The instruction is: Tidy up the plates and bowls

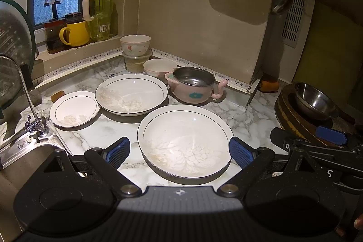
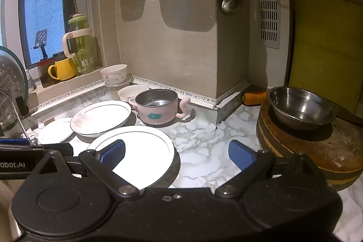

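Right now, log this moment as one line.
left gripper: open, straddling near deep plate | right gripper: open, empty, above counter | plates unstacked | steel bowl on chopping block

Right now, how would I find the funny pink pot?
Look at the marble counter where the two walls meet. Behind the white plates sits the pink pot. Only it has curly pink handles, a shiny metal inside and a teal sticker.

Three white gold-rimmed plates [image 1: 185, 140] [image 1: 131, 93] [image 1: 74, 108] lie upright on the marble desk [image 1: 249, 119]. Behind stand a pink steel-lined bowl [image 1: 194, 87] and white bowls [image 1: 135, 44] [image 1: 157, 67].
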Demonstrator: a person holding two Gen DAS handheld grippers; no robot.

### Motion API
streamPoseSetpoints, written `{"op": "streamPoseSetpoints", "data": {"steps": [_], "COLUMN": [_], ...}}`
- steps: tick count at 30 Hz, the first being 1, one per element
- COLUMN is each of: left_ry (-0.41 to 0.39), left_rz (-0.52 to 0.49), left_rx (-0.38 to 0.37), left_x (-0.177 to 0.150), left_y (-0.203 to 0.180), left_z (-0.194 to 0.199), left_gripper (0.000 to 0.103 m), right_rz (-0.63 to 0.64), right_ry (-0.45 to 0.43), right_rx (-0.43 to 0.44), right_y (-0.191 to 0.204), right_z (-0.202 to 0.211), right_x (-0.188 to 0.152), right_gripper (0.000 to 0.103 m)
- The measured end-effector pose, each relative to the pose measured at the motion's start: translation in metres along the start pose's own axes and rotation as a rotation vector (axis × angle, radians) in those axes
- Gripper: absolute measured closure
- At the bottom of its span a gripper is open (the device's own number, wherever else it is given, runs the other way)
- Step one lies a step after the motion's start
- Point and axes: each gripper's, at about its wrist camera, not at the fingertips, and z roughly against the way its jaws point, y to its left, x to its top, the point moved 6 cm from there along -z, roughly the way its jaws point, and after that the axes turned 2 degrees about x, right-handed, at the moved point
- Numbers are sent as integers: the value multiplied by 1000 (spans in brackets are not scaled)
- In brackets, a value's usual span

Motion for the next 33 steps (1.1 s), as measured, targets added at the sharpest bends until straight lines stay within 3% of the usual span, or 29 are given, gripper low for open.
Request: {"op": "streamPoseSetpoints", "data": {"steps": [22,33], "left_ry": [39,110], "left_rz": [70,110], "left_rx": [30,46], "left_x": [6,5], "left_y": [13,27], "left_z": [-22,-56], "left_gripper": [8,8], "right_rz": [41,58], "right_ry": [23,121], "right_rx": [55,119], "right_y": [3,-2], "right_z": [-22,-61], "right_x": [5,4], "right_gripper": [5,6]}}
